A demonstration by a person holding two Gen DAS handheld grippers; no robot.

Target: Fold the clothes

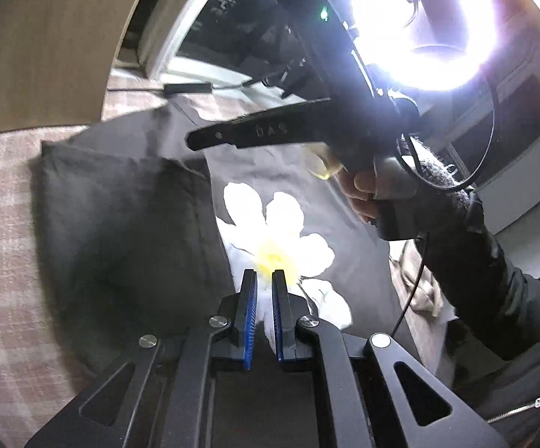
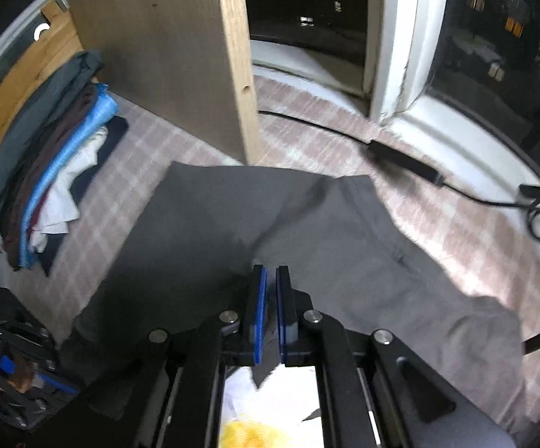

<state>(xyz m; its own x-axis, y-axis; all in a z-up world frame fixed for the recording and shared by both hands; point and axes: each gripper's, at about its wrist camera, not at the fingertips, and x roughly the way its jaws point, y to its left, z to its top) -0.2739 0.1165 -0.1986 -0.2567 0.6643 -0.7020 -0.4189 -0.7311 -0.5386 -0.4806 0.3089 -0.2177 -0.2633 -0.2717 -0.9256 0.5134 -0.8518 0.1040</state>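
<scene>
1. down low, the left hand-held gripper (image 1: 264,280) hangs over the grey t-shirt (image 1: 128,216), its blue pads (image 1: 250,321) a narrow slit apart; no cloth shows between them, and whether the tips touch the fabric cannot be told.
2. just past its tips lies the shirt's print, a white flower (image 1: 281,231) with a yellow centre.
3. the right hand-held gripper (image 2: 271,276) is all but shut, with only a thin gap between its blue pads (image 2: 259,321); a grey fold seems to lie in the gap, but a grip on it cannot be told.
4. seen from the left wrist camera, that same right tool is held by a hand (image 1: 363,194) in a dark sleeve (image 1: 493,280), its black finger reaching over the shirt.
5. the shirt lies spread on a pink checked cover (image 2: 456,231), one side folded over onto itself.
6. further out, a stack of folded clothes (image 2: 49,171) sits at the left of the cover, beside a wooden board (image 2: 158,56) standing upright.
7. a black cable (image 2: 411,160) runs across the cover near the window frame (image 2: 396,56).
8. a bright ring light (image 1: 437,26) glares behind the right hand.
</scene>
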